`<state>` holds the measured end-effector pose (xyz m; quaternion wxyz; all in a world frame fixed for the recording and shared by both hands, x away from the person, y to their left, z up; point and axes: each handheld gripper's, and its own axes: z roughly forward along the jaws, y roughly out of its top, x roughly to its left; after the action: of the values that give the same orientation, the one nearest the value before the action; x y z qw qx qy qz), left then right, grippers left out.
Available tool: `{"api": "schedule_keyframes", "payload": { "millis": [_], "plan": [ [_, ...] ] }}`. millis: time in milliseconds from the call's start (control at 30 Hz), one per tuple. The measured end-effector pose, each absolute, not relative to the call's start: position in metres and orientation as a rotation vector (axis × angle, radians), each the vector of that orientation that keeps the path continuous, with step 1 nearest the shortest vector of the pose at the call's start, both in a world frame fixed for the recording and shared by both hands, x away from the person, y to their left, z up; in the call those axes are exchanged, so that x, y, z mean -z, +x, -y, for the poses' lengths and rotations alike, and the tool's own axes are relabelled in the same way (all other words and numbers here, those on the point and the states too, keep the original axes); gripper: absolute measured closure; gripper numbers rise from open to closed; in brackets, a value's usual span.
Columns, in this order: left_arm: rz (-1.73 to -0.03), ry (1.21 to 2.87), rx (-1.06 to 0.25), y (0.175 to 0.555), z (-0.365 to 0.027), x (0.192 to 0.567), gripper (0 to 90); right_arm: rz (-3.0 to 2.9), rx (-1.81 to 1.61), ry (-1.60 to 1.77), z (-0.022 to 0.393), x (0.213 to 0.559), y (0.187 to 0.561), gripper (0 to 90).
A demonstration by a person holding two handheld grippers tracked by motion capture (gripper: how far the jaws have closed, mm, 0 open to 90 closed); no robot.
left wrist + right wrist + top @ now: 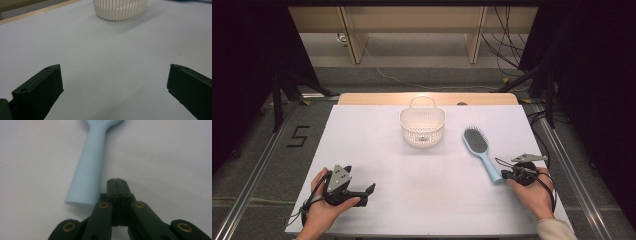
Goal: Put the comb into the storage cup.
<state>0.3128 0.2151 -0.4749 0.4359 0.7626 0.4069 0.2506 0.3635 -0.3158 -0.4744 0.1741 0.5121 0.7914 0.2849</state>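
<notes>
Two grippers wait: the right gripper [116, 180], fingers together beside the light-blue plastic hairbrush [480, 149] handle, missing it; the left gripper [113, 77], fingers apart, idles facing the white slatted basket [422, 125].

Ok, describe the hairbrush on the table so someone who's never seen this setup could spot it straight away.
Start at the white table and find the white slatted basket near its far edge. Just to the right of it lies the hairbrush, flat, handle toward the right gripper. It is the one pale blue thing there, with a dark oval bristle pad.
</notes>
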Motion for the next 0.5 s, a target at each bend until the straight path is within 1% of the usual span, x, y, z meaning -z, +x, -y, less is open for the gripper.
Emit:
{"api": "schedule_keyframes", "payload": {
  "millis": [500],
  "plan": [
    [-1.008,1.9,-0.617,0.313,-0.215,0.475,0.0,-2.303,-0.784,1.46,0.306,0.474,0.359,90.0]
  ]
}}
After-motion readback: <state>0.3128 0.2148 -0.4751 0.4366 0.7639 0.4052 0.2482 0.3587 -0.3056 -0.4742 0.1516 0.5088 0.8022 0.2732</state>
